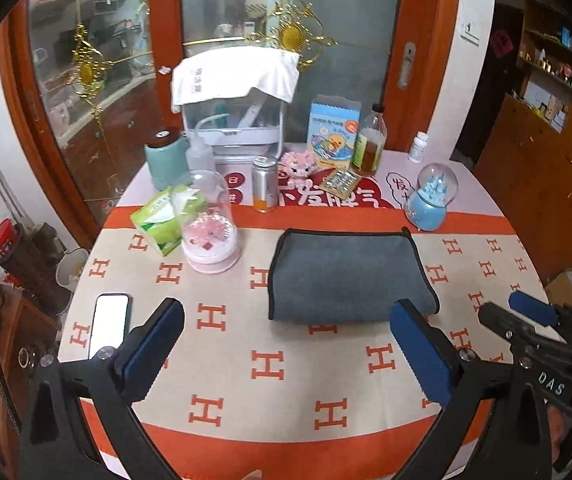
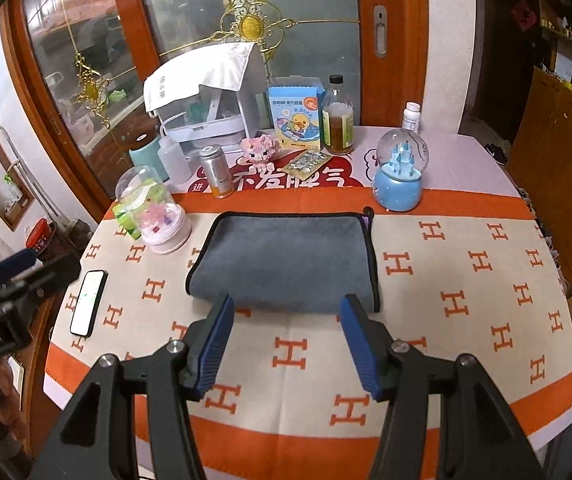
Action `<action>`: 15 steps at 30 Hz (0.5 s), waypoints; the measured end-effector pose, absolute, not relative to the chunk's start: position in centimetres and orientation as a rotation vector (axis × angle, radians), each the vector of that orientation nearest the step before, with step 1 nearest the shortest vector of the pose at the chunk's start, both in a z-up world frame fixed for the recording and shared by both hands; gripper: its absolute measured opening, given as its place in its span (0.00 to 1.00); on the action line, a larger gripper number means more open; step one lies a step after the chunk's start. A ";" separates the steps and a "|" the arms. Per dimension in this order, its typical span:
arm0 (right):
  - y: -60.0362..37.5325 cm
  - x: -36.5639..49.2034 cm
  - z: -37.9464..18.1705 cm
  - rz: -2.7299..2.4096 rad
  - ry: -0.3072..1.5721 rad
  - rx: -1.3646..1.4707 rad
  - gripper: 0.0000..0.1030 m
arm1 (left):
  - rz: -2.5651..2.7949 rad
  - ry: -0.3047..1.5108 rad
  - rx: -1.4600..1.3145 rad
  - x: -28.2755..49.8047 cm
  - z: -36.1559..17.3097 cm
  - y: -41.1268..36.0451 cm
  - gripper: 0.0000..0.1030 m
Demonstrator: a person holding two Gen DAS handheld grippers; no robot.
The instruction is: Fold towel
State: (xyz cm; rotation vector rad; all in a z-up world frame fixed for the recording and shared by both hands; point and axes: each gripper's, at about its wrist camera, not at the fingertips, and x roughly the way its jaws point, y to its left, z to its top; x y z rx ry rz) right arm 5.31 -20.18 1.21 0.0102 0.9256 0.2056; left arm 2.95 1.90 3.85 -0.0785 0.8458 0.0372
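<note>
Grey towel (image 1: pixel 349 274) flat on table (image 1: pixel 266 364), folded into a thick rectangle, black piping along far and side edges, rounded fold edge facing the near side. Sits mid-table on the cream band of the H-pattern orange cloth (image 2: pixel 465 280).

Left gripper (image 1: pixel 286 344): jaws wide apart, nothing between the blue pads (image 1: pixel 154 340). Held above the cloth just short of the towel's near edge; right pad overlaps the towel's near-right corner in the left wrist view, contact impossible to tell.

Right gripper (image 2: pixel 286 340): also wide open, holding nothing. Pad tips line up with the towel's near edge in the right wrist view; touching or hovering not determinable. Seen from the left wrist view at far right, near the table edge.

Around the towel:
- Phone (image 1: pixel 109 325), screen lit, lying flat to the left, well apart from towel.
- Pink glass-dome ornament (image 1: pixel 210 224) beside the far-left corner, green tissue pack (image 1: pixel 162 216) just behind it.
- Blue snow globe (image 1: pixel 429 196) near the far-right corner, not touching.
- Silver can (image 1: pixel 265 184) behind the towel on the orange strip.
- Back row: teal cylinder (image 1: pixel 165 160), squeeze bottle (image 1: pixel 200 156), white storage box (image 1: pixel 238 120) with cloth draped on top, duck carton (image 1: pixel 333 132), amber bottle (image 1: pixel 370 140), small white pill bottle (image 1: pixel 418 147).
- Pink toy (image 1: pixel 297 164) and blister pack (image 1: pixel 339 180) in front of the carton.
</note>
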 end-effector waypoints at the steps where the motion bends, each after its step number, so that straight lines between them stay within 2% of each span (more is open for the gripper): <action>1: -20.1 5.0 1.3 0.206 0.923 0.008 0.54 | 0.042 0.845 -0.082 2.7 3.9 2.0 0.99; 15: -18.9 1.1 2.4 0.209 0.878 -0.002 0.54 | 0.056 0.859 -0.086 -0.7 3.8 1.4 0.99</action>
